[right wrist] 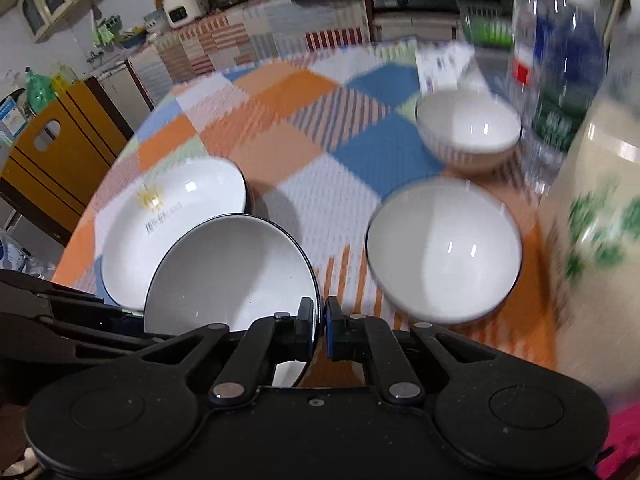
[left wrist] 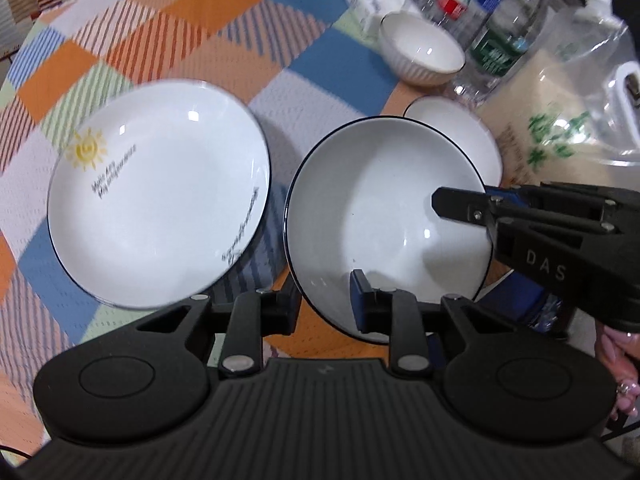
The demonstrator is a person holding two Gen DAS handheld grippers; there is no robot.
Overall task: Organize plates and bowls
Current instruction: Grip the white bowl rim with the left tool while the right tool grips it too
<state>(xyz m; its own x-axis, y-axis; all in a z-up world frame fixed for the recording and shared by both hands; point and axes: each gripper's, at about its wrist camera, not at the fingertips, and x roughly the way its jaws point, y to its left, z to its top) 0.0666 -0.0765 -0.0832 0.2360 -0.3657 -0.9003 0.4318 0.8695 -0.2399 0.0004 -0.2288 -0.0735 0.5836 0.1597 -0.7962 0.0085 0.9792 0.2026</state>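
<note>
Plain white plate (left wrist: 384,216) w/ thin dark rim, tilted; left hand-held gripper (left wrist: 326,300) & right hand-held gripper (right wrist: 320,326) both clamp its rim.

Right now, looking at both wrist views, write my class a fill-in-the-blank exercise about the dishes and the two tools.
1. Both tools grip the rim of the same plain ____, the left tool and the right tool.
2. The plate lying on the tablecloth carries a yellow ____ drawing.
3. The ribbed bowl stands beside clear plastic ____.

Missing words: plate; sun; bottles
</note>
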